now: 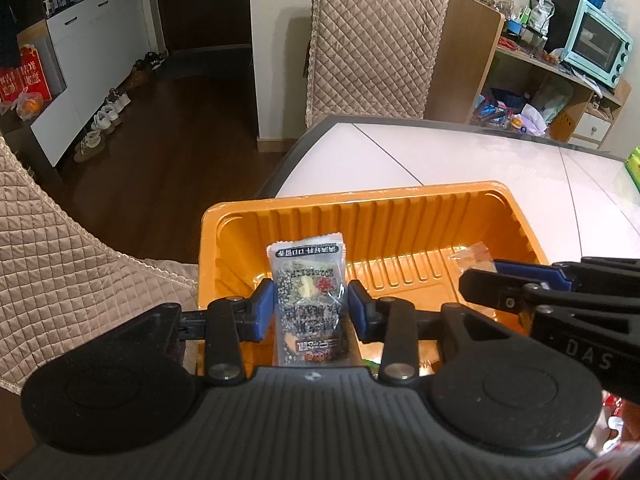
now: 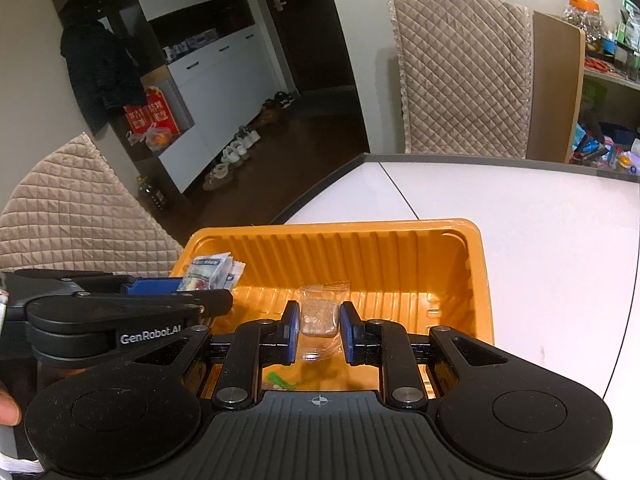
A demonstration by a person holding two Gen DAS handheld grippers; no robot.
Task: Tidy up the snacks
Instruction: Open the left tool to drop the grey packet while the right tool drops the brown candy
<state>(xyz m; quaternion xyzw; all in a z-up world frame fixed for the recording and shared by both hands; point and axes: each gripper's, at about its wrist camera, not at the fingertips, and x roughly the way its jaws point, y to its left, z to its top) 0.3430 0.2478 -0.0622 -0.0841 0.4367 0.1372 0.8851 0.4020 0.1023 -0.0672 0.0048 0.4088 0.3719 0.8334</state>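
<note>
An orange ribbed plastic tray (image 1: 400, 204) (image 2: 476, 280) sits near the corner of the white table. My left gripper (image 1: 310, 304) is shut on a grey printed snack packet (image 1: 306, 280), held upright over the tray's left part. In the right wrist view that packet (image 2: 210, 272) pokes out beside the left gripper (image 2: 192, 294). My right gripper (image 2: 319, 324) is shut on a clear-wrapped tan square snack (image 2: 318, 316) above the tray's middle. From the left wrist view the right gripper (image 1: 480, 280) comes in from the right with the clear wrapper (image 1: 470, 256) at its tip.
The white table (image 2: 540, 240) stretches right and back behind the tray. Quilted chairs stand at the far side (image 1: 376, 40) and at the left (image 2: 72, 216). A green object (image 2: 280, 380) lies under the right gripper. A green box (image 1: 632, 164) sits at the table's right edge.
</note>
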